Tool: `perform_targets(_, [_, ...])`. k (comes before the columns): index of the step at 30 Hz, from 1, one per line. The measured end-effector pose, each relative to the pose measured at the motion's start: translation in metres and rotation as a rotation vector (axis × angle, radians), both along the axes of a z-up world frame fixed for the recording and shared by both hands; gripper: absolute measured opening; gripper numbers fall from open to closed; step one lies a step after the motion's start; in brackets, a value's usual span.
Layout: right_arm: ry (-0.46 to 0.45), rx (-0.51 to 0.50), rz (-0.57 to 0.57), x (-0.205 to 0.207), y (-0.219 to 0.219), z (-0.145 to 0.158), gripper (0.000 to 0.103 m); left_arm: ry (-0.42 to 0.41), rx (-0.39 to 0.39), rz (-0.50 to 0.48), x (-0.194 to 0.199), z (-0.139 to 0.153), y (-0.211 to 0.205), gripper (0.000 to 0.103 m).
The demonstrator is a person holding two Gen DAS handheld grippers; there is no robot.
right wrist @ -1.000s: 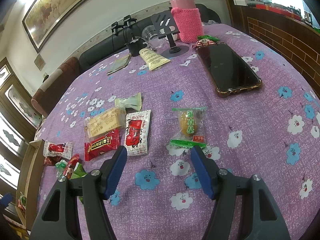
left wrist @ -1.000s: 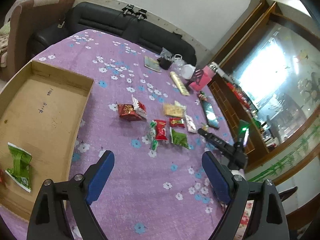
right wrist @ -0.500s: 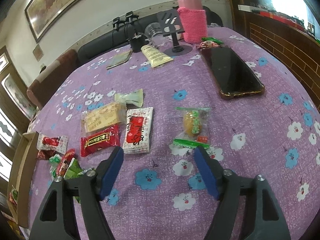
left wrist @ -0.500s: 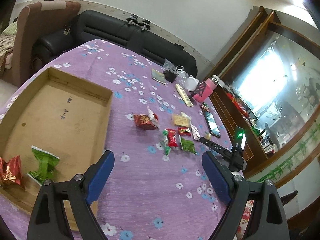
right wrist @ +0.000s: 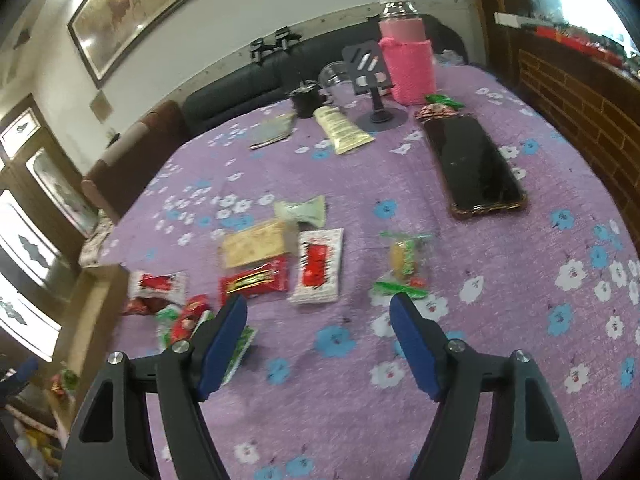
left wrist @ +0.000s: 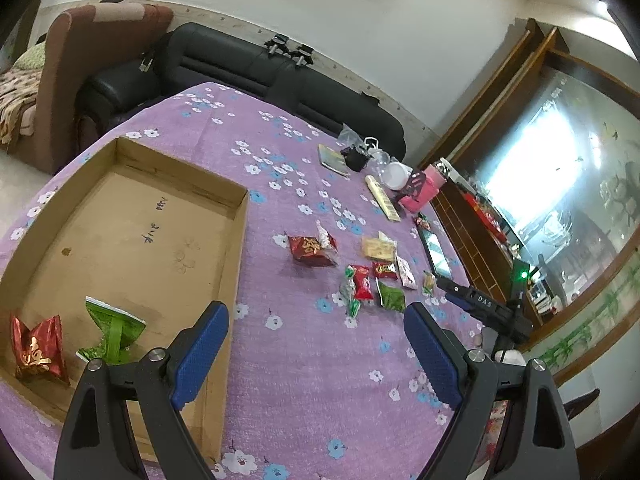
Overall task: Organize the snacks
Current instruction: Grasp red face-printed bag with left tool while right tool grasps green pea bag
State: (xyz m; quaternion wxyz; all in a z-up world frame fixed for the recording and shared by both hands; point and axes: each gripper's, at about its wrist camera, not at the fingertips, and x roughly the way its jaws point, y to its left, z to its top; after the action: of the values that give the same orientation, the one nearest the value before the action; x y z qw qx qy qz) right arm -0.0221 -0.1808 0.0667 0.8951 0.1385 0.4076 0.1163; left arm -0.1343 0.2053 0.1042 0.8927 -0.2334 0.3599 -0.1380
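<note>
Sorting's midway: both grippers' fingers released, right gripper (right wrist: pixel 318 340) needs to drop onto the clear-wrapped yellow candy (right wrist: pixel 405 261) mid-worktop, then carry it to the shallow cardboard tray (left wrist: pixel 236 240)

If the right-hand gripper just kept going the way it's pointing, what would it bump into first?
Probably bare purple flowered tablecloth: nothing lies between the right gripper and its open blue pads. The white-and-red snack packet lies just beyond, though depth is hard to judge.
</note>
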Motion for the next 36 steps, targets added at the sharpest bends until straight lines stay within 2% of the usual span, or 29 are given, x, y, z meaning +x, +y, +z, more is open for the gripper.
perform_targets(2, [0.014, 0.013, 0.031, 0.001, 0.009, -0.003, 0.069, 0.012, -0.001, -0.011, 0.003, -0.003, -0.003, 0.091])
perform_targets(17, [0.067, 0.042, 0.198, 0.022, 0.081, -0.028, 0.069, 0.043, 0.022, -0.061, 0.011, -0.008, -0.018, 0.091])
perform_targets(25, [0.056, -0.003, 0.29, 0.01, 0.099, -0.034, 0.069, 0.068, 0.048, -0.092, 0.024, -0.013, -0.033, 0.091])
perform_targets(32, [0.015, -0.089, 0.352, -0.005, 0.117, -0.036, 0.069, 0.106, 0.079, -0.116, 0.045, -0.019, -0.057, 0.091])
perform_targets(33, [0.008, -0.102, 0.355, -0.007, 0.118, -0.035, 0.067, 0.111, 0.085, -0.118, 0.049, -0.019, -0.06, 0.091])
perform_targets(34, [0.009, -0.104, 0.362, -0.008, 0.119, -0.035, 0.056, 0.115, 0.094, -0.121, 0.053, -0.02, -0.063, 0.091])
perform_targets(35, [0.014, -0.105, 0.37, -0.009, 0.12, -0.034, 0.051, 0.119, 0.102, -0.121, 0.056, -0.021, -0.067, 0.091])
perform_targets(36, [0.014, -0.111, 0.367, -0.01, 0.12, -0.034, 0.049, 0.124, 0.107, -0.124, 0.062, -0.021, -0.07, 0.088])
